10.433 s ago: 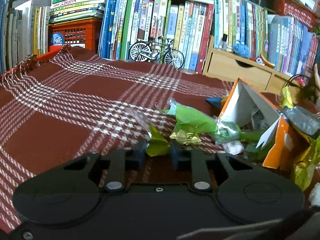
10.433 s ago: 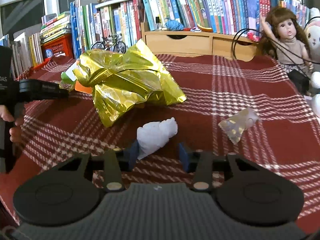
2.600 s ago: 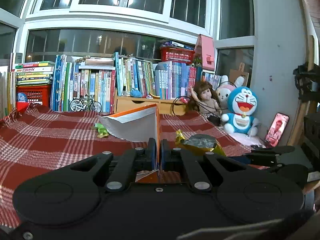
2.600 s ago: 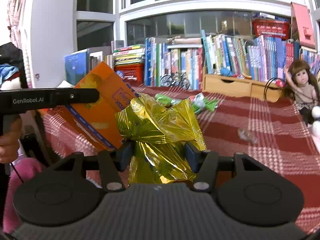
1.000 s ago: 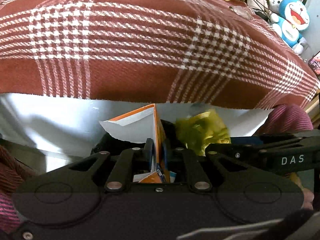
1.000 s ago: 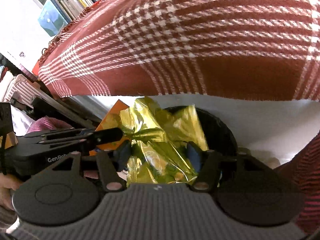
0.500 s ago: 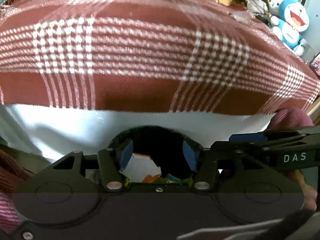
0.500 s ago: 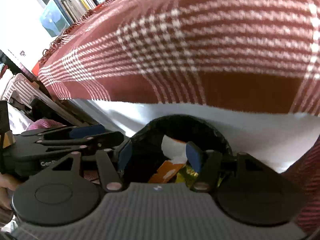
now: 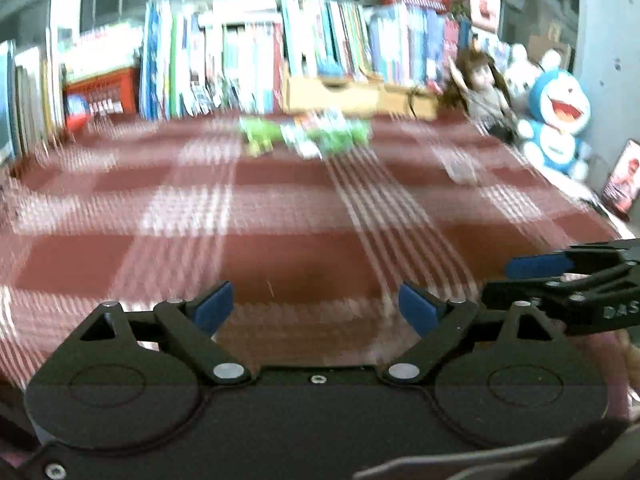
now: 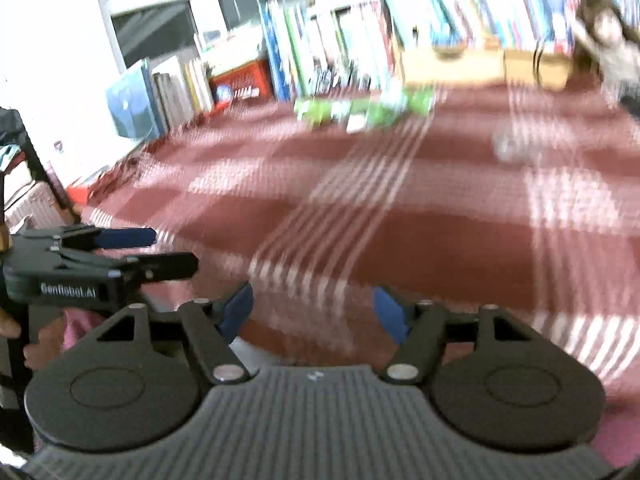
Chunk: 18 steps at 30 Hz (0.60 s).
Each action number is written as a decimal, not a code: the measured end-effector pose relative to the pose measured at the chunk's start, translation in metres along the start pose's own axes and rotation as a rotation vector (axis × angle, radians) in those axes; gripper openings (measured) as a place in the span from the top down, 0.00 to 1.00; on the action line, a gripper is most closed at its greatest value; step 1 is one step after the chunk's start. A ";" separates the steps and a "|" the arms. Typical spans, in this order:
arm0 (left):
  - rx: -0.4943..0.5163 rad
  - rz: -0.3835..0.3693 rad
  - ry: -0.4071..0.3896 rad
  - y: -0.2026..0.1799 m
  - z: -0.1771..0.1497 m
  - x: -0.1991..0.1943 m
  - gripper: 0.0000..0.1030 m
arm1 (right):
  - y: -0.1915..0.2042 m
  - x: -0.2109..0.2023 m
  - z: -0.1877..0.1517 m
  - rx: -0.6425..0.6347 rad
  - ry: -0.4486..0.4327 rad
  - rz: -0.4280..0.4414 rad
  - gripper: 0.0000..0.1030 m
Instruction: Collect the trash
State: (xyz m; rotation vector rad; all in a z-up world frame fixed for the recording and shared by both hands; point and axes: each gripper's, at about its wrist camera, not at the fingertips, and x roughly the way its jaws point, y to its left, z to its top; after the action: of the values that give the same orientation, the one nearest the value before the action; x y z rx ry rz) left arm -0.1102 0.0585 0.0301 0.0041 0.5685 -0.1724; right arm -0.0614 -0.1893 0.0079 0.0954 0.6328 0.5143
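Both views are blurred by motion. My left gripper (image 9: 316, 308) is open and empty over the near edge of the red plaid cloth (image 9: 280, 216). My right gripper (image 10: 314, 314) is open and empty too; it shows at the right edge of the left wrist view as the right gripper (image 9: 560, 276). Green wrappers (image 9: 304, 136) lie far back on the cloth, near the wooden drawer box, also seen as green wrappers (image 10: 364, 110). A small clear wrapper (image 9: 460, 170) lies at the right, seen again as the clear wrapper (image 10: 508, 146). The bin is out of view.
Rows of books (image 9: 248, 60) and a red basket (image 9: 100, 88) line the back. A wooden drawer box (image 9: 352, 94), a doll (image 9: 480, 84), a blue cat plush (image 9: 560, 120) and a phone (image 9: 622, 180) stand at the right. A hand (image 10: 12, 328) holds the left gripper.
Both grippers have lifted from the black bin below the table edge and now face across the cloth. The orange carton and gold foil bag are no longer in the jaws, which stay open.
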 end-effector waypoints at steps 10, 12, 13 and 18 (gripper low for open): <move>-0.050 0.051 -0.117 0.022 0.082 0.056 0.10 | -0.040 0.009 0.060 -0.023 -0.132 -0.211 0.20; -0.048 0.055 -0.136 0.023 0.095 0.068 0.09 | -0.051 0.014 0.067 -0.019 -0.135 -0.259 0.20; -0.042 0.055 -0.147 0.023 0.101 0.075 0.08 | -0.057 0.018 0.071 -0.011 -0.136 -0.280 0.20; -0.010 0.029 -0.198 0.023 0.125 0.114 0.06 | -0.087 0.037 0.082 0.023 -0.114 -0.355 0.20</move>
State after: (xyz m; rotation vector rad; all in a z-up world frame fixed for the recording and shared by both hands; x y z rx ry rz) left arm 0.0548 0.0561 0.0738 -0.0147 0.3716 -0.1395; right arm 0.0489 -0.2415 0.0333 0.0322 0.5295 0.1575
